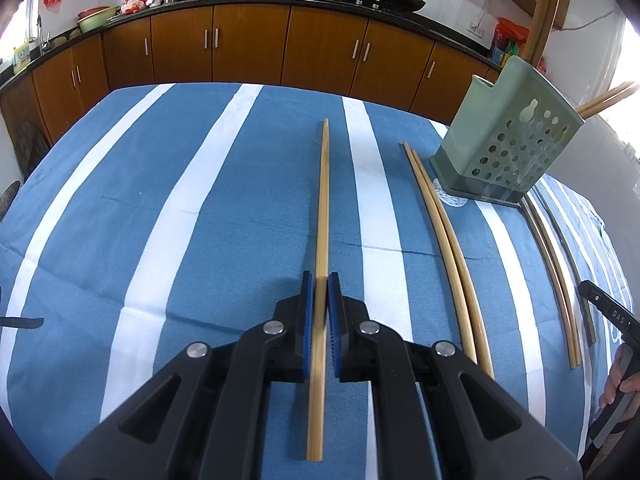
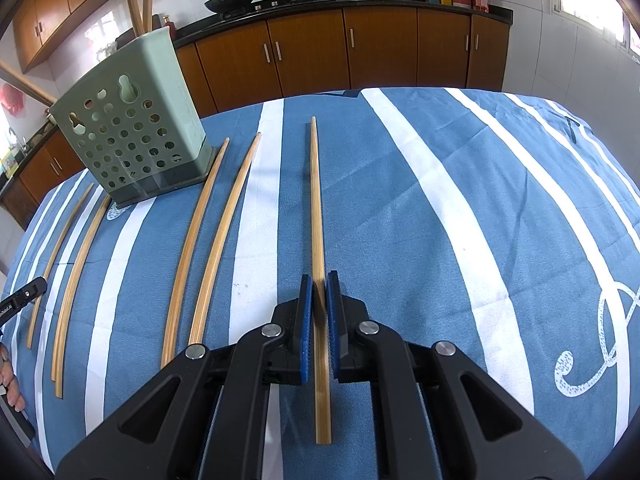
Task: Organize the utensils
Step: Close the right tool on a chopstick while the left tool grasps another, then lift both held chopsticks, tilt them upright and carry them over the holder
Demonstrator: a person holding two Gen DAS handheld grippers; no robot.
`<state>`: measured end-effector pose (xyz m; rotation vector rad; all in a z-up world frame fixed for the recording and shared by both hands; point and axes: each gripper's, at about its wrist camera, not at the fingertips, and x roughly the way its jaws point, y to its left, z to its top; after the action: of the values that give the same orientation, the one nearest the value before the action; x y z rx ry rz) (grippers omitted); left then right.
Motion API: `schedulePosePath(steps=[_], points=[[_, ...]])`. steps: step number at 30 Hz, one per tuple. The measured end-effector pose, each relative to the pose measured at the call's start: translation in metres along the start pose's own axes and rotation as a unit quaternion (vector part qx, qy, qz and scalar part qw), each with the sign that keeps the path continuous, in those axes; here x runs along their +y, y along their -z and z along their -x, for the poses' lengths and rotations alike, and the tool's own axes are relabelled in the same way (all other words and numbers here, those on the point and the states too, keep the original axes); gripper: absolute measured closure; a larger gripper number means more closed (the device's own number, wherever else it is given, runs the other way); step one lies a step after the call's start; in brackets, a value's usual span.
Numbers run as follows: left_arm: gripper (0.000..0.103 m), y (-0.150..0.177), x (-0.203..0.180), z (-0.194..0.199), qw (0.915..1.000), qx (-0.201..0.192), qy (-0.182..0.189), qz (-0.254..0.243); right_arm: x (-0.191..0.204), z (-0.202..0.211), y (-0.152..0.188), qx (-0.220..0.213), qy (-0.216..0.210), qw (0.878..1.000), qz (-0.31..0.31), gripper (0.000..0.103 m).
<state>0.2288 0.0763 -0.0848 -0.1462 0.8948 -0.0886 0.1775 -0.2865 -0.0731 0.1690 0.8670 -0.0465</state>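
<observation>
A blue tablecloth with white stripes [image 1: 200,200] covers the table in both wrist views, with brown kitchen cabinets [image 1: 248,44] behind it. Only the right wrist view shows a white swirl printed on the cloth [image 2: 592,344] and a window at the far right. Only the left wrist view shows a green basin [image 1: 96,16] on the counter at the far left.

A pale green perforated utensil holder [image 1: 508,140] stands upright on the cloth, with chopstick ends poking out of its top. It sits to the right in the left view and to the left in the right view.

The left gripper [image 1: 320,288] has its blue pads nearly together around one bamboo chopstick [image 1: 323,200] that runs straight away from the camera. The right gripper [image 2: 319,288] pinches another single chopstick [image 2: 315,200] the same way.

Between the two grippers, loose chopsticks lie on the cloth: one pair [image 1: 444,236] just left of the holder and a second pair [image 2: 216,236] just right of it. The right view shows all four at full length.
</observation>
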Motion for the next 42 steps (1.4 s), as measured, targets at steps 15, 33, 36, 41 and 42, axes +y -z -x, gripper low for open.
schedulePosePath(steps=[15, 33, 36, 41, 42], points=[[0.095, 0.015, -0.006, 0.013, 0.9994, 0.004, -0.015, -0.032, -0.001, 0.006, 0.007, -0.002, -0.005, 1.000, 0.000, 0.096], [0.095, -0.044, -0.019, 0.124, 0.9844, -0.175, 0.004, -0.013, 0.004, 0.100, -0.037, -0.179, -0.029, 0.983, 0.002, 0.096], [0.095, -0.050, -0.024, 0.131, 0.9826, -0.185, 0.009, -0.016, 0.006, 0.103, -0.040, -0.188, -0.032, 0.982, 0.005, 0.096], [0.096, -0.056, -0.034, 0.139, 0.9803, -0.195, 0.020, -0.024, 0.011, 0.115, -0.047, -0.210, -0.038, 0.977, 0.009, 0.096], [0.096, -0.057, -0.036, 0.141, 0.9797, -0.197, 0.023, -0.026, 0.013, 0.119, -0.048, -0.216, -0.040, 0.975, 0.010, 0.096]])
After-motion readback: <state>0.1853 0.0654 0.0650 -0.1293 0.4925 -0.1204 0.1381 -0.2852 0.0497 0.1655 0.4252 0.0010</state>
